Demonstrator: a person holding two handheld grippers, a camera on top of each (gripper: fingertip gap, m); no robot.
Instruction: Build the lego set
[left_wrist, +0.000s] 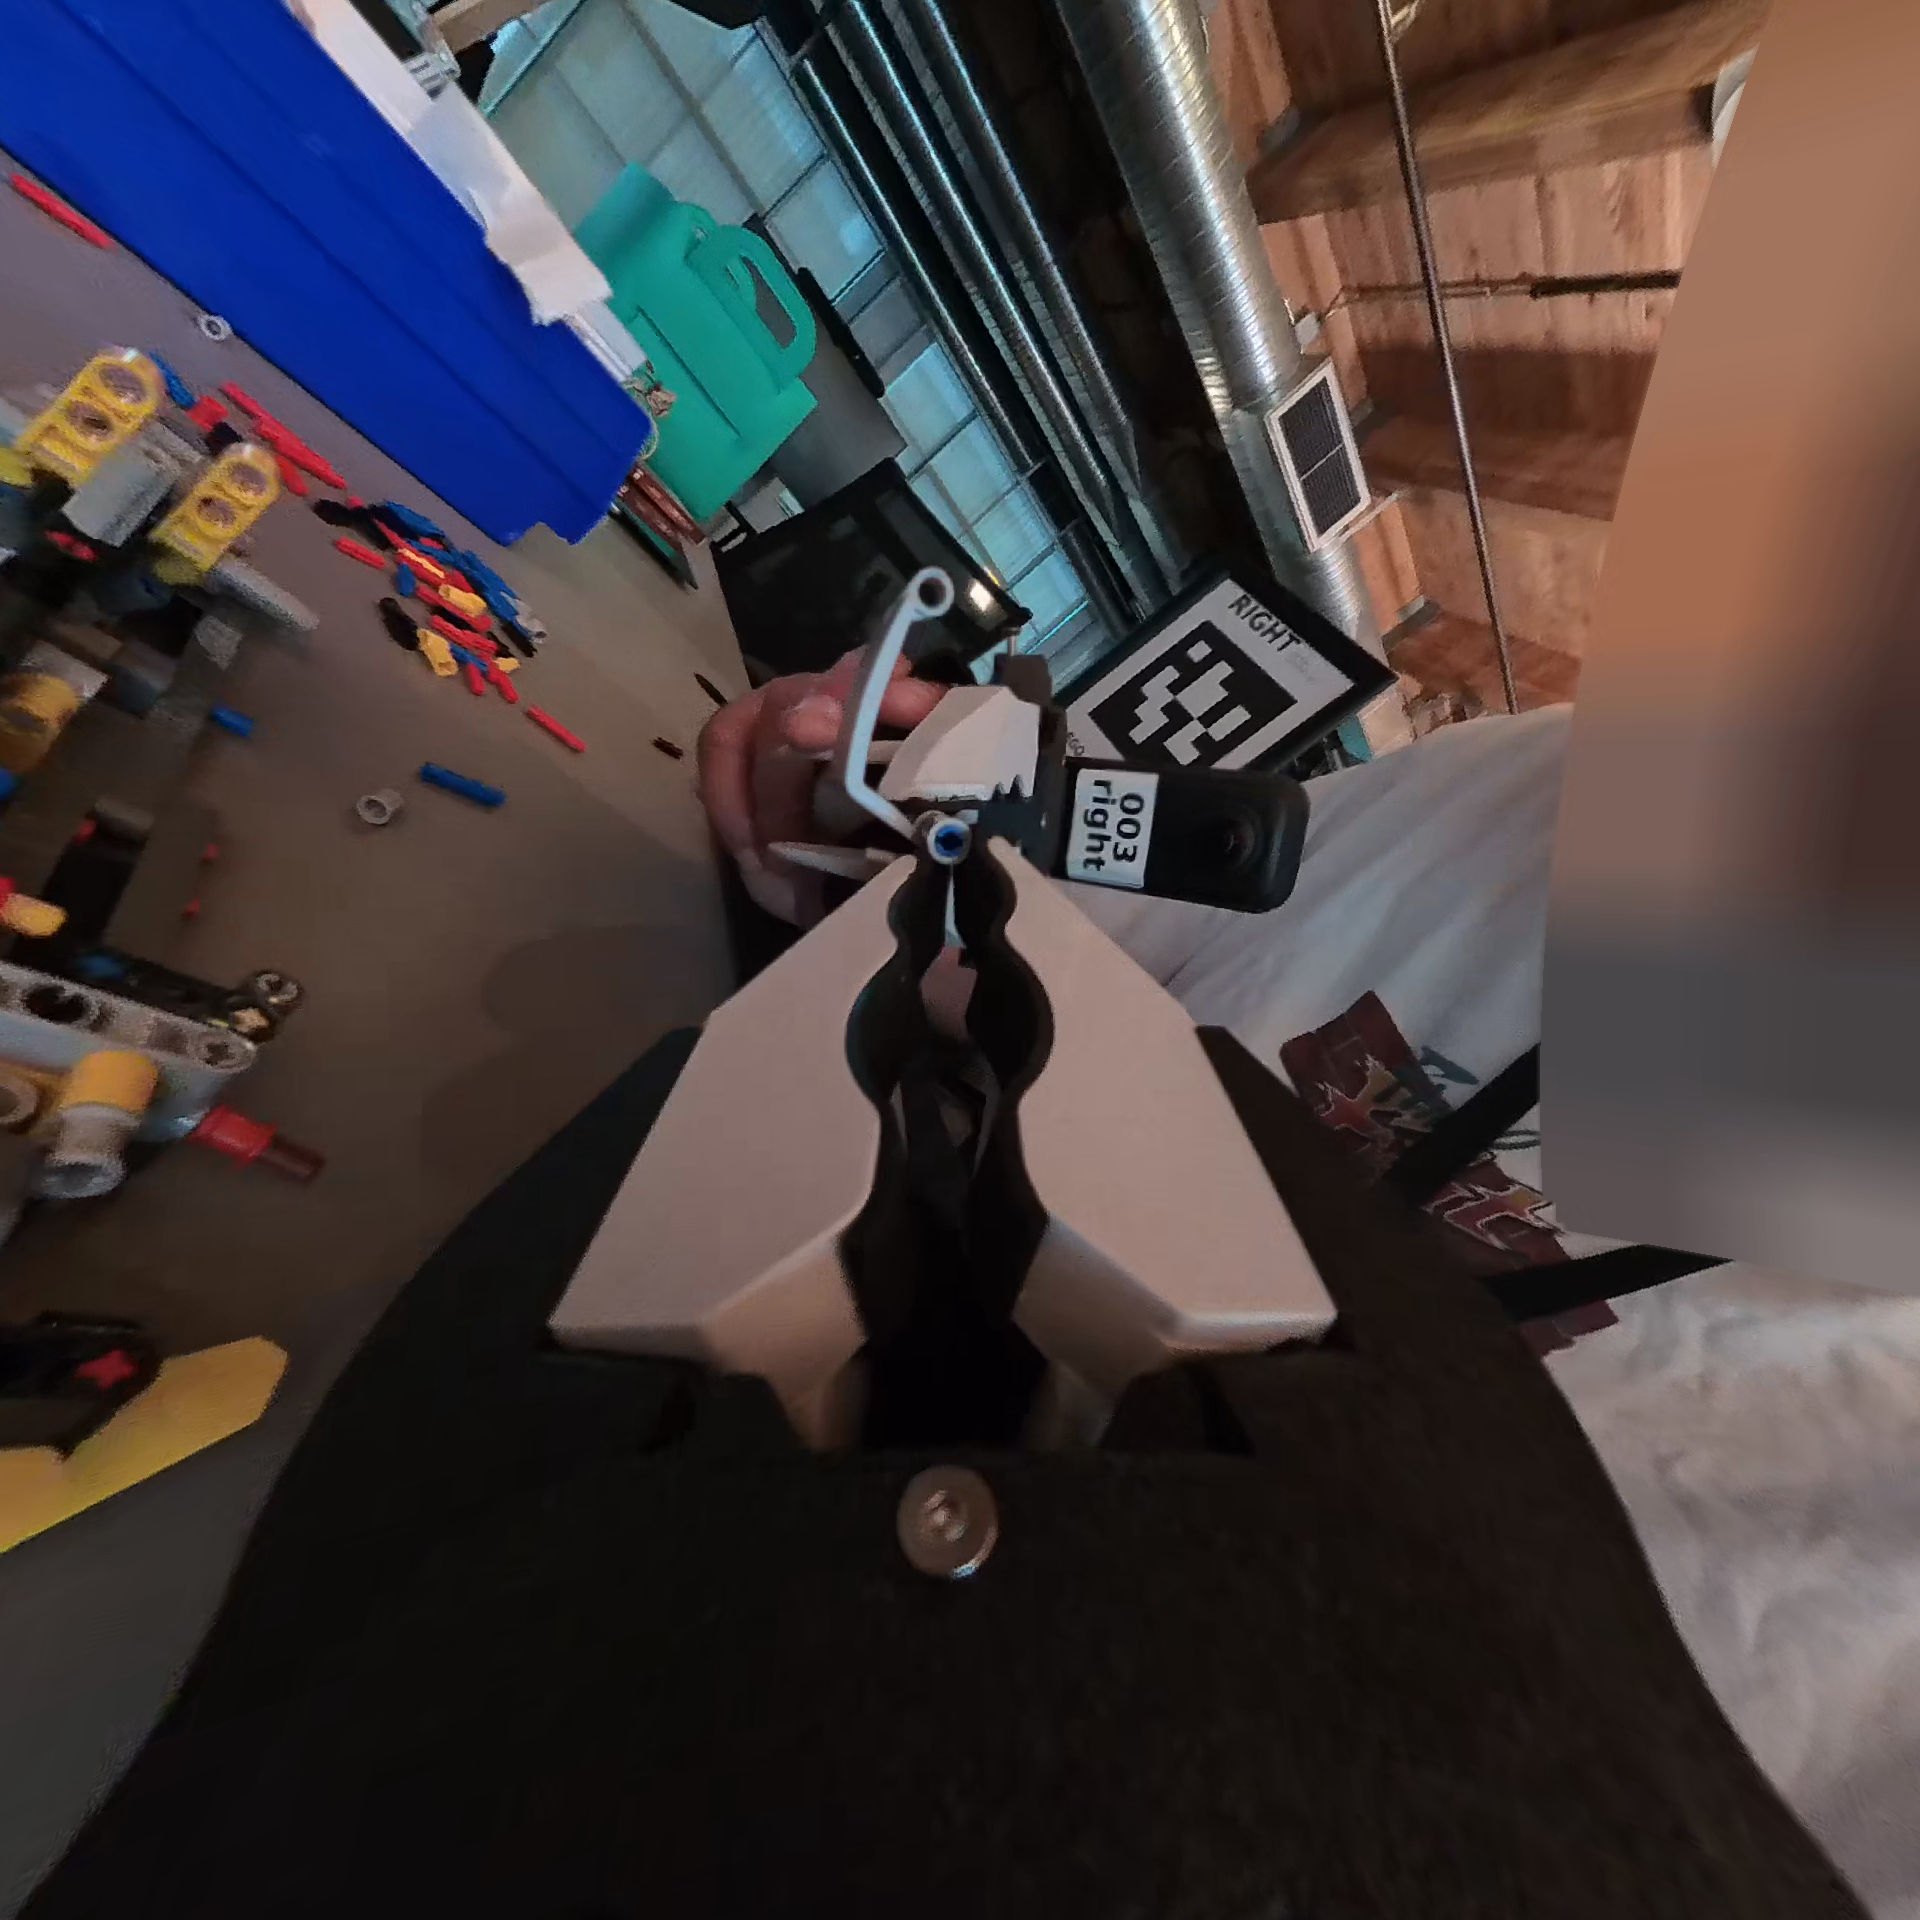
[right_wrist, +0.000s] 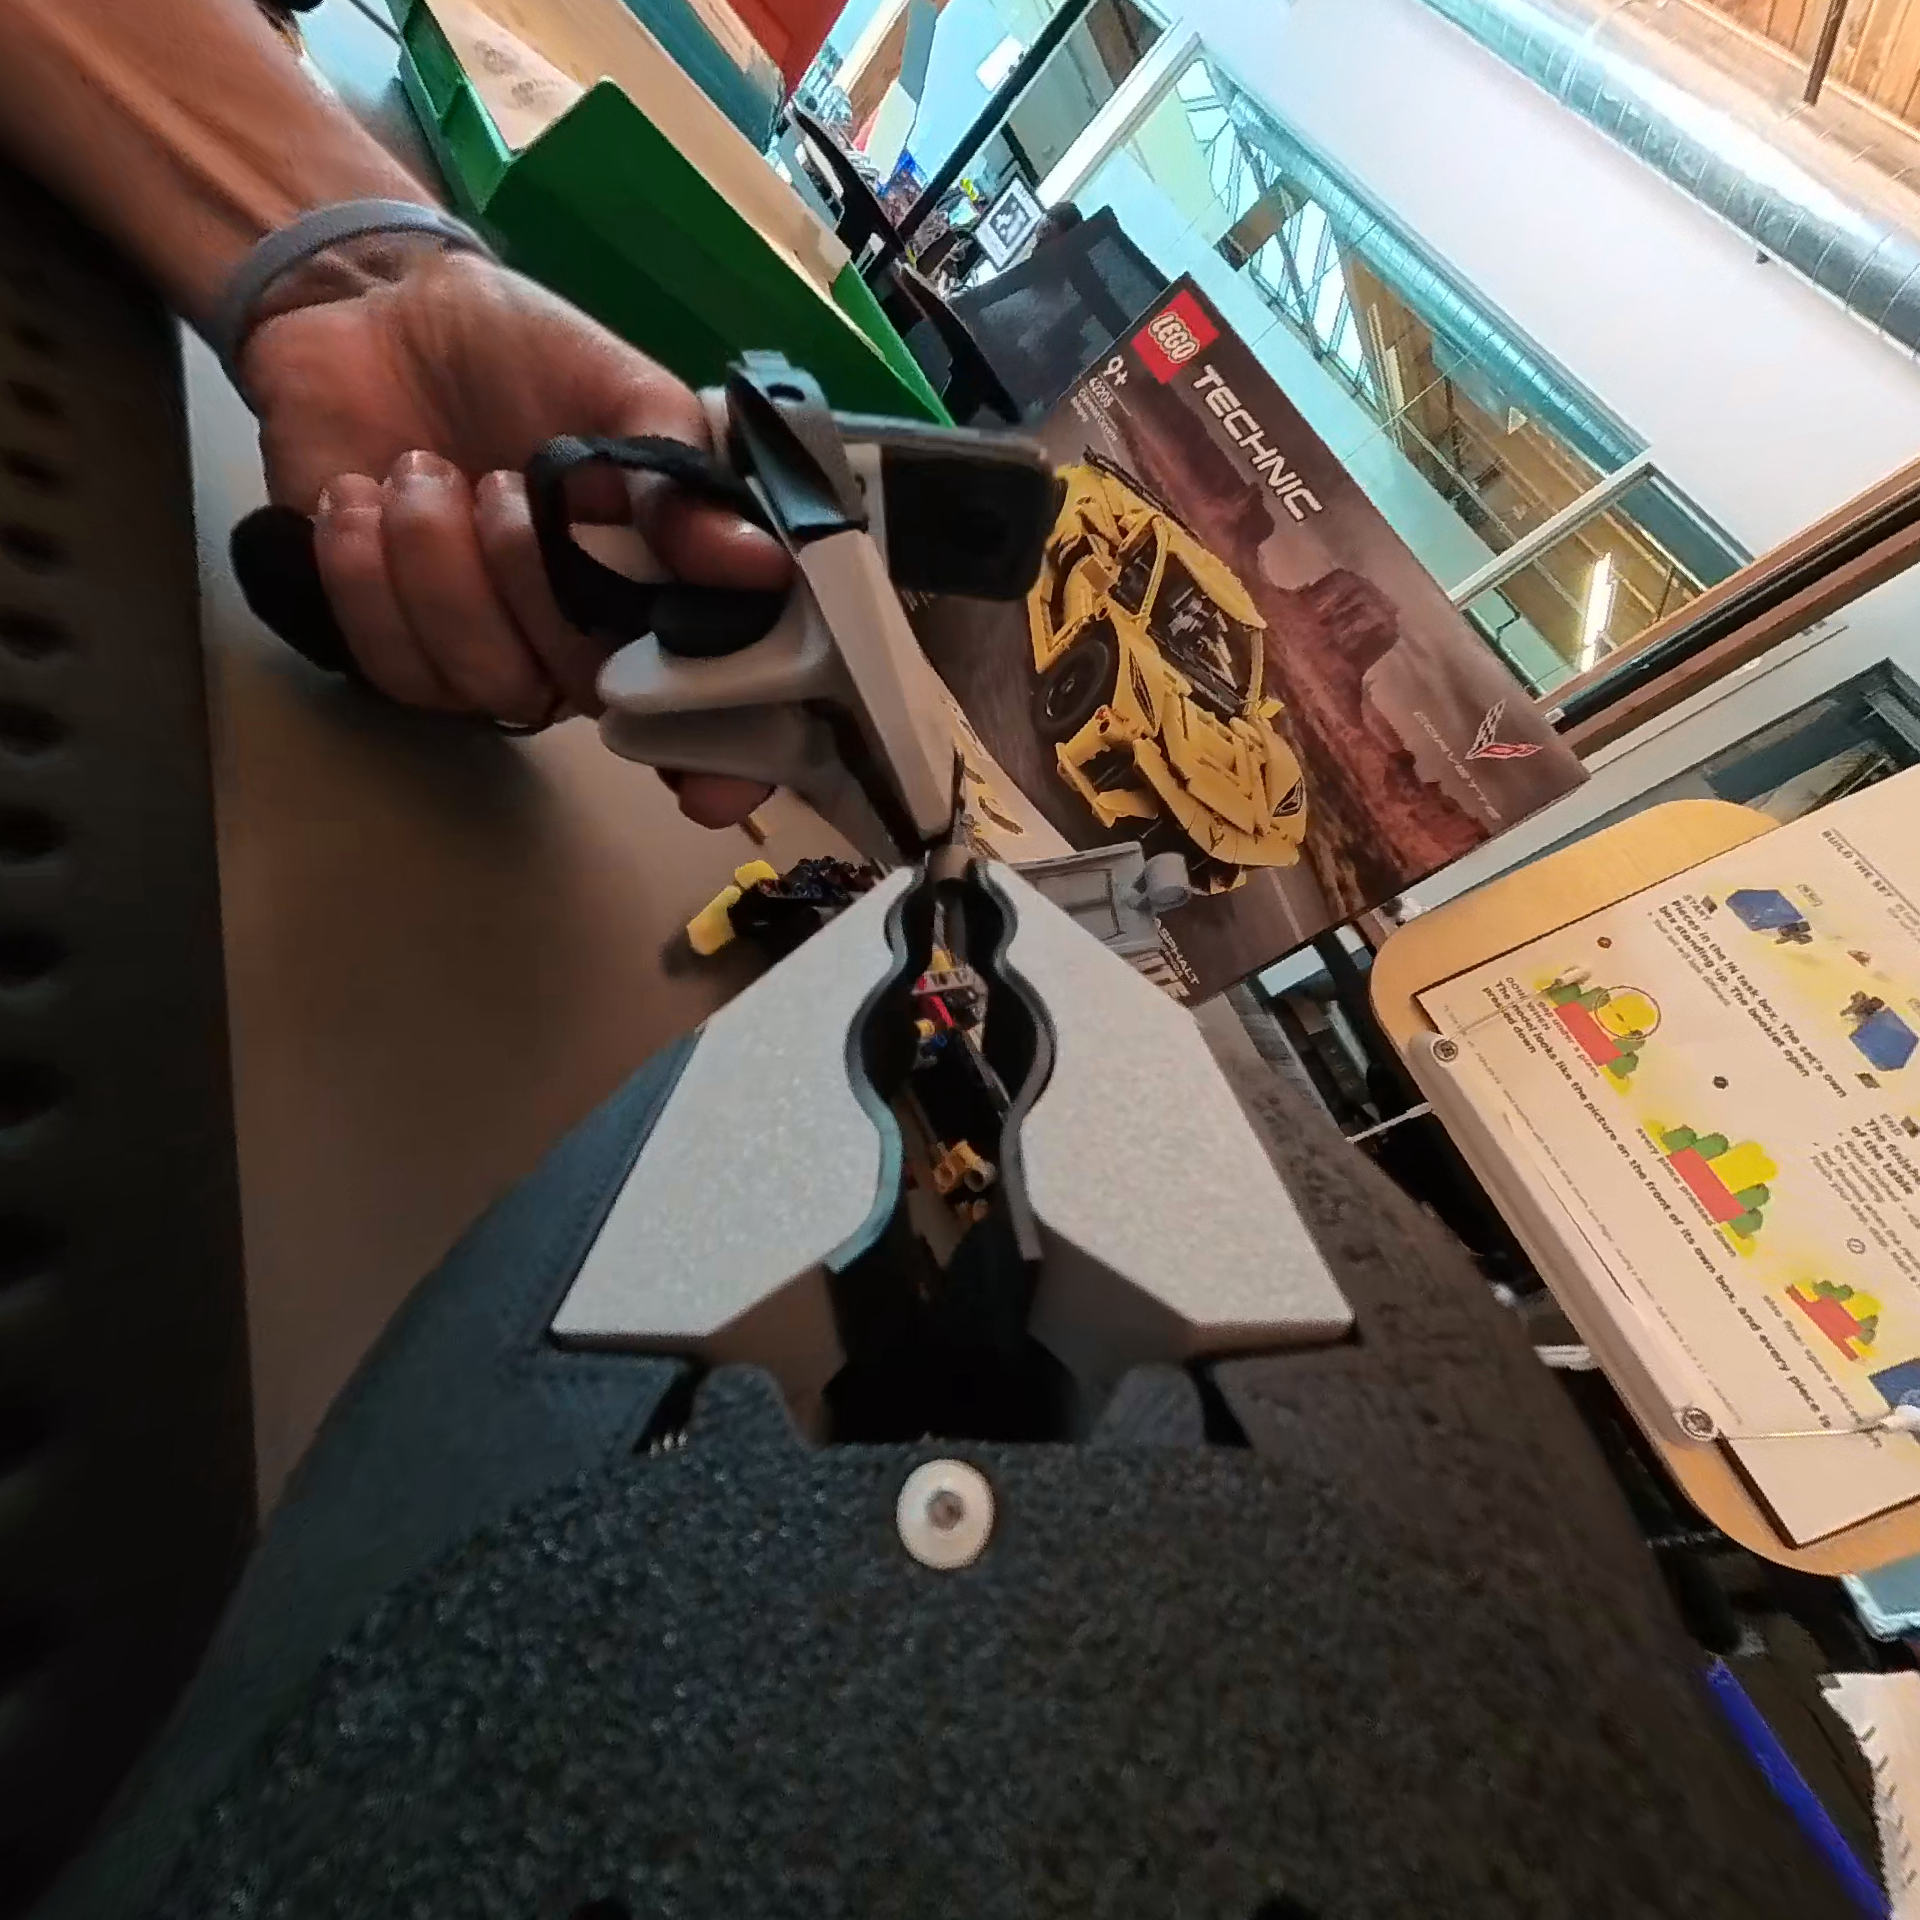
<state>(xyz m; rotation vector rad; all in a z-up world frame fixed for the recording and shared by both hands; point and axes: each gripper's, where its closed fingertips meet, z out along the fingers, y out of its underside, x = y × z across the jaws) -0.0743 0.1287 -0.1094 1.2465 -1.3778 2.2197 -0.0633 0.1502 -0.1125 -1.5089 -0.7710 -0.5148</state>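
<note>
In the left wrist view my left gripper (left_wrist: 948, 868) is shut on a small blue pin (left_wrist: 943, 840). The pin's end sits in the lower hole of a thin light-grey bent piece (left_wrist: 871, 717). My right gripper (left_wrist: 935, 800) faces it tip to tip, held by a hand, and is shut on that bent piece. The piece's free end sticks up. In the right wrist view my right gripper (right_wrist: 940, 871) is shut on the grey piece (right_wrist: 948, 860), of which only a bit shows. The left gripper (right_wrist: 920, 831) meets it from above. Both are held above the table.
A partly built yellow, grey and black model (left_wrist: 125, 488) and loose red, blue and yellow pieces (left_wrist: 457, 613) lie on the brown table. A blue bin (left_wrist: 312, 260) stands behind. The set's box (right_wrist: 1247, 644), an instruction board (right_wrist: 1662, 1143) and a green bin (right_wrist: 675, 239) are nearby. The grippers are tip to tip, or close to it.
</note>
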